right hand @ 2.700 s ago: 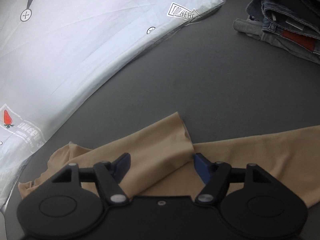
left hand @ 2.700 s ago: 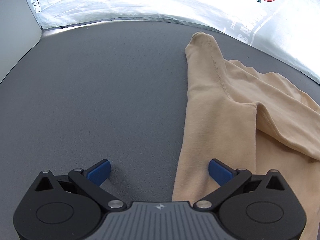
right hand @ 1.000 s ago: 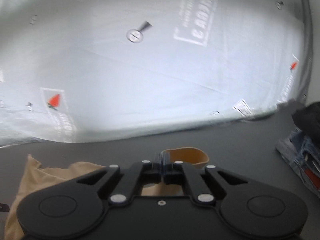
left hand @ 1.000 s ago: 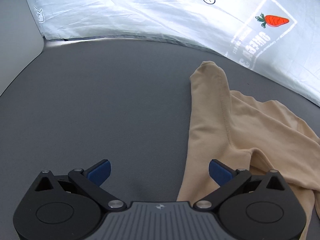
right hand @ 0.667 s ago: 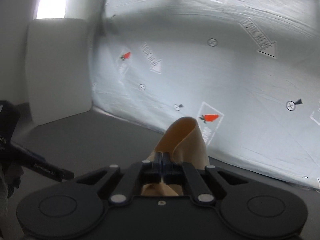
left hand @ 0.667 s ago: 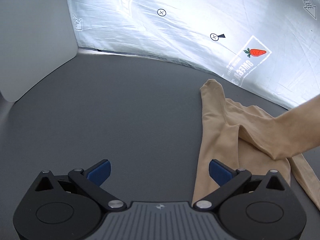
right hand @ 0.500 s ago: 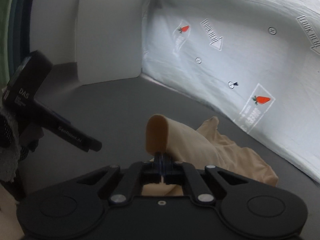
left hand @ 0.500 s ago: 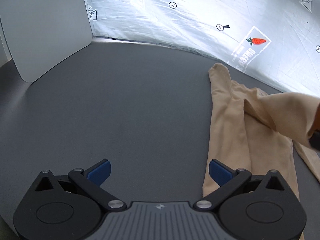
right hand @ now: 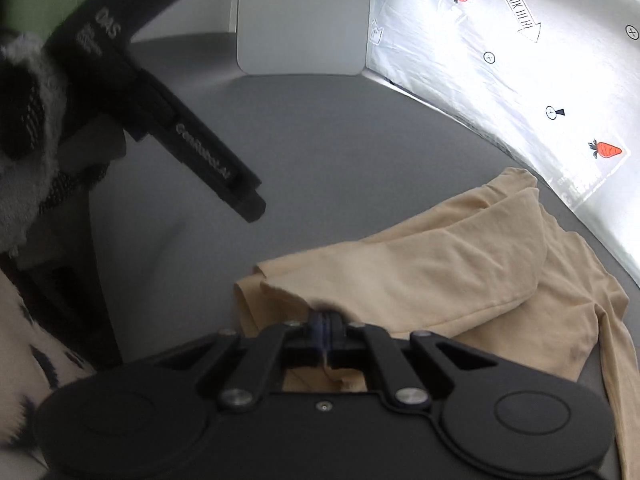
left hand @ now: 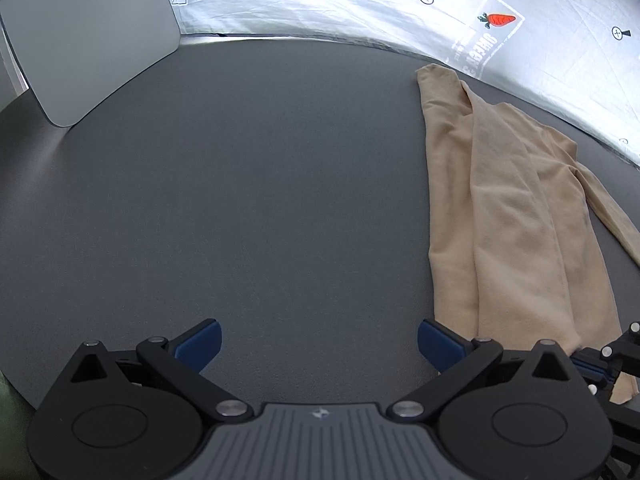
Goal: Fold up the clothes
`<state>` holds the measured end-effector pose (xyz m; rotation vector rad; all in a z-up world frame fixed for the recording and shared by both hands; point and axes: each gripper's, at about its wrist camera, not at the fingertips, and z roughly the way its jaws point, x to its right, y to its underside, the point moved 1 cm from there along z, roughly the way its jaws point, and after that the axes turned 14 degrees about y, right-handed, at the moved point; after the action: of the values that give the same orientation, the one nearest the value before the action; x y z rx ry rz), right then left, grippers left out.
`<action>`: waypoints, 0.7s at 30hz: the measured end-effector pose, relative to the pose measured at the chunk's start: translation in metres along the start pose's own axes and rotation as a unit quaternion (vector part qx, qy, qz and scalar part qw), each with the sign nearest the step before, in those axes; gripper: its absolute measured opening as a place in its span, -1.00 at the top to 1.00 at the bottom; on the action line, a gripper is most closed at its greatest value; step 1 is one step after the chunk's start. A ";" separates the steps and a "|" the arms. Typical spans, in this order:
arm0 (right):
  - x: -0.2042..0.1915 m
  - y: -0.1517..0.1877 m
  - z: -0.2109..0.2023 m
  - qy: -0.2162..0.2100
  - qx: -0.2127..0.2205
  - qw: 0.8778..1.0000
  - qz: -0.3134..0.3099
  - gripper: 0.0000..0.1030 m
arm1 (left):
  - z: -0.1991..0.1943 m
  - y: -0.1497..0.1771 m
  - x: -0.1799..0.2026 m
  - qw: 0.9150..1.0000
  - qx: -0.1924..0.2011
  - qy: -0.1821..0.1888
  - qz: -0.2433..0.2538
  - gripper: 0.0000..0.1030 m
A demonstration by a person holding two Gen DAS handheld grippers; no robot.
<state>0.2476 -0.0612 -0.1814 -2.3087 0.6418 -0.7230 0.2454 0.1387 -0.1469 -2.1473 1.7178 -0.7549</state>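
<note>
A beige long-sleeved garment [left hand: 516, 216] lies on the dark grey table, its sleeve folded lengthwise over the body. It also shows in the right wrist view [right hand: 432, 268]. My left gripper [left hand: 318, 346] is open and empty, low over bare table just left of the garment's near edge. My right gripper [right hand: 325, 326] is shut on the beige sleeve's cuff and holds it down near the garment's near end. The right gripper shows at the lower right edge of the left wrist view [left hand: 604, 360].
A white sheet with carrot and arrow prints [left hand: 496, 20] backs the table. A pale rounded panel [left hand: 88, 40] stands at the far left corner. The left gripper's black body [right hand: 168, 120] crosses the upper left of the right wrist view.
My right gripper has carried the sleeve over the garment and lowered it onto the body, towards the near end. My left gripper has pulled back and stays open.
</note>
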 end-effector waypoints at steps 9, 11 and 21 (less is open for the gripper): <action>0.043 -0.001 -0.005 0.006 -0.040 0.993 0.112 -0.01 | 0.007 -0.035 0.025 0.997 0.027 0.027 0.062 -1.00; 0.061 -0.002 -0.009 0.025 -0.042 0.989 0.140 -0.24 | 0.012 -0.045 0.036 0.996 0.031 0.040 0.078 -1.00; 0.174 0.060 -0.028 0.169 -0.059 0.908 0.378 -0.53 | 0.053 -0.090 0.107 0.980 0.022 0.106 0.165 -1.00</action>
<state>0.3420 -0.2182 -0.1475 -1.7981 1.6529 -0.7040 0.3648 0.0527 -0.1200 -1.7375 2.0743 -0.9408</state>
